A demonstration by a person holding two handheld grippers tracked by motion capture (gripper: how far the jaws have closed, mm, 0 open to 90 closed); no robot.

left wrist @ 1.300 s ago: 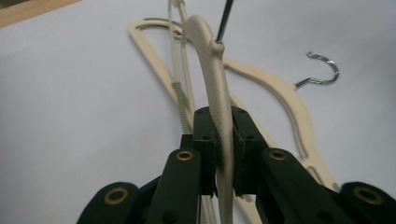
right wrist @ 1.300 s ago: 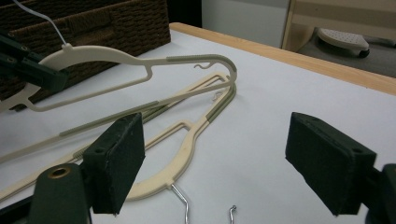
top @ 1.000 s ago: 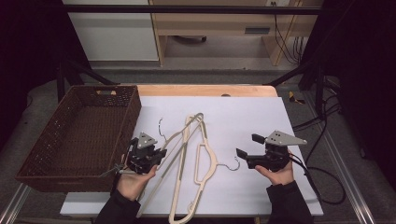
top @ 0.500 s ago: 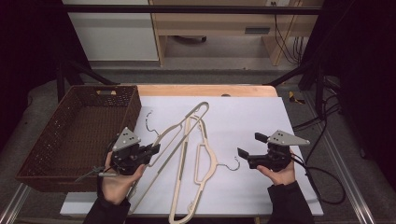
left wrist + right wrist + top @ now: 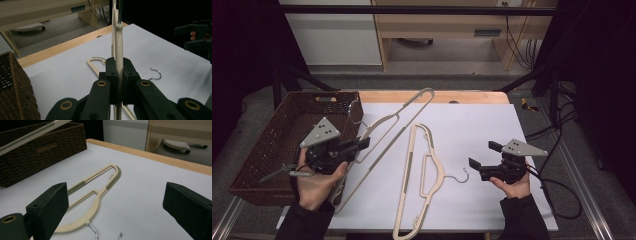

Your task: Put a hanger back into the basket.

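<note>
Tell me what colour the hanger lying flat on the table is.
Cream with olive-green grip strips; the hanger shows best in the right gripper view.

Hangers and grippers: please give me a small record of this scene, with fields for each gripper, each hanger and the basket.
left gripper: shut on the lifted hanger, jaws clamped on its beige bar
lifted hanger: raised at an angle, one end near the basket, other end low by the left hand
right gripper: open, holds nothing; its jaws have just been opening
second hanger: lies flat on the white table top, metal hook toward the right gripper
basket: brown wicker, at the table's left side
table: white surface, wooden far edge
</note>
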